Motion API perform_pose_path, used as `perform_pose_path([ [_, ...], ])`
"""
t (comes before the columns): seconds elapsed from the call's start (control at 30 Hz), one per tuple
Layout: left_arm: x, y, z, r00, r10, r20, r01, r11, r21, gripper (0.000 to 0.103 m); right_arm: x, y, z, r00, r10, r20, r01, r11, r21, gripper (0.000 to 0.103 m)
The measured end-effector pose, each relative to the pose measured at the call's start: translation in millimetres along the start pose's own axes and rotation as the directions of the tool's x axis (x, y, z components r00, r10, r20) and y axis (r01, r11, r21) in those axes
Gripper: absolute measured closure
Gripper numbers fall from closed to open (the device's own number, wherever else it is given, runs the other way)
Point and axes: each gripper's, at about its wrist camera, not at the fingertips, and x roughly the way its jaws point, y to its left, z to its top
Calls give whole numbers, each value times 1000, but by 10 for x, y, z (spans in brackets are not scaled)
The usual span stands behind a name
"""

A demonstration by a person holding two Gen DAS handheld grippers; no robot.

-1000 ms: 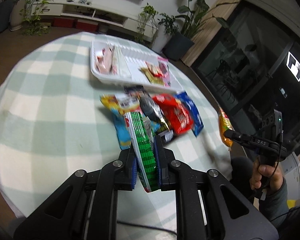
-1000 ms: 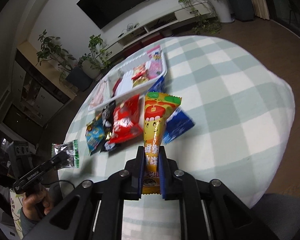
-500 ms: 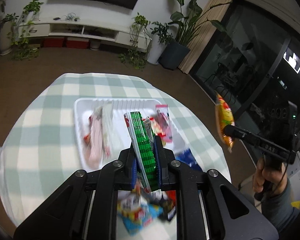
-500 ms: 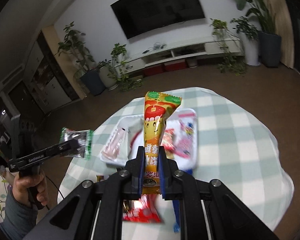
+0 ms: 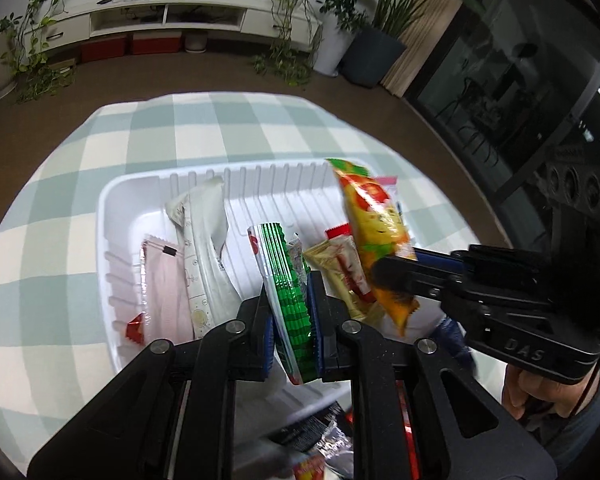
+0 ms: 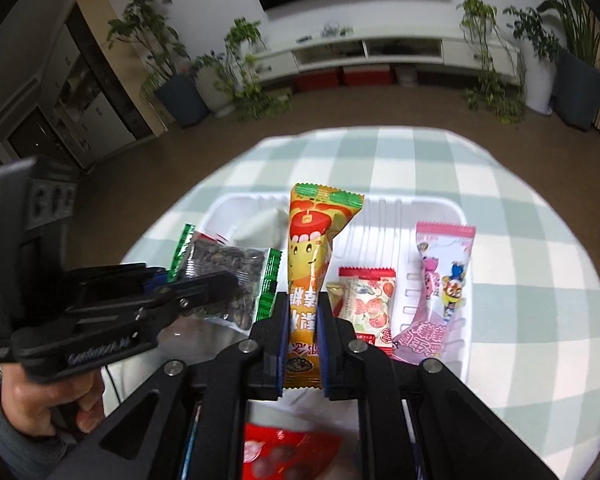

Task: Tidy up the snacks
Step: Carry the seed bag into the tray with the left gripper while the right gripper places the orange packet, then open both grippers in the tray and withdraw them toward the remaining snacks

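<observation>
My left gripper (image 5: 292, 300) is shut on a green-edged packet of dark seeds (image 5: 286, 292), held over the white tray (image 5: 116, 200). In the right wrist view that same seed packet (image 6: 228, 280) hangs at the left in the left gripper (image 6: 204, 286). My right gripper (image 6: 302, 328) is shut on a tall orange snack bag (image 6: 312, 248), also above the tray (image 6: 440, 204). The left wrist view shows the orange bag (image 5: 376, 236) and the right gripper (image 5: 396, 276) at the right. Pink, white, red and gold packets lie in the tray.
The tray sits on a round table with a green-and-white checked cloth (image 5: 60, 240). Loose snacks, a red bag (image 6: 284, 448) among them, lie on the near side below the grippers. A hand (image 6: 40, 404) grips the left tool. Floor, plants and a TV shelf lie beyond.
Both grippers have carried their packets forward from the loose pile to above the tray. They have also drawn closer together. Neither grip has altered.
</observation>
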Motion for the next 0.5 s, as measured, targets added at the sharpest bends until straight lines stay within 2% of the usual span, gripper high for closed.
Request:
perform_pose_path([
  [0.27,232,-12,-89,998,63,-30,-62,997,37,90,294,-40,-75,998,-30,-55,29,999,-17,89],
  [0.5,290,-10,-134,997,67,-41,-65,997,37,89,367,3,-111,996,-52,-76,49,998,-33,88],
])
